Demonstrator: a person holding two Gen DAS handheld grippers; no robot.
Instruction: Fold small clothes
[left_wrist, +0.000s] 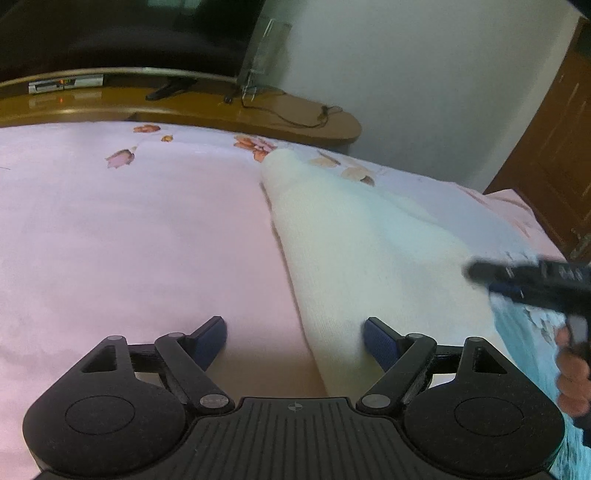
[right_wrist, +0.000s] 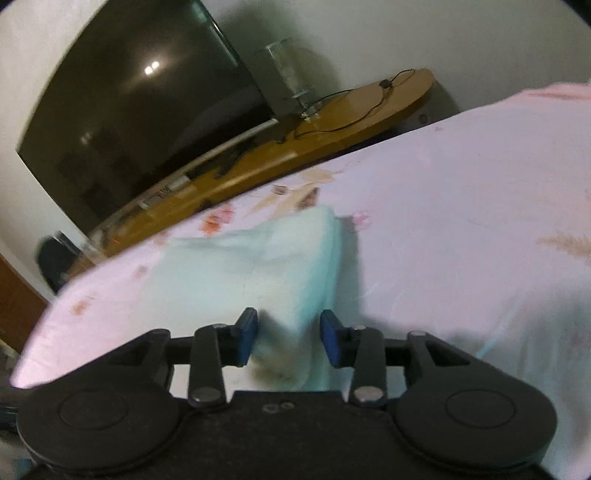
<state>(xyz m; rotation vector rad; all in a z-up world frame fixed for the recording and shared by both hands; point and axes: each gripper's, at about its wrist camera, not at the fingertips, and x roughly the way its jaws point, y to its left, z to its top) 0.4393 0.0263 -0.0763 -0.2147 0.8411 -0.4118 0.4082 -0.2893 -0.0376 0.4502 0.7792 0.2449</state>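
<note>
White knit cloth between left gripper jaws, spread wide, released; right gripper half-open, cloth corner between, unpinched. No legible writing.

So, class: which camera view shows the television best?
The right wrist view: the television fills its upper left, its dark screen nearly whole. The left wrist view catches only the television's lower edge and its stand along the top.

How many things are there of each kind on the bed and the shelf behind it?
White clothes on the pink bed sheet: 1
Grippers, left and right: 2
TV on the wooden shelf: 1
Clear stand: 1
Total: 5
</note>
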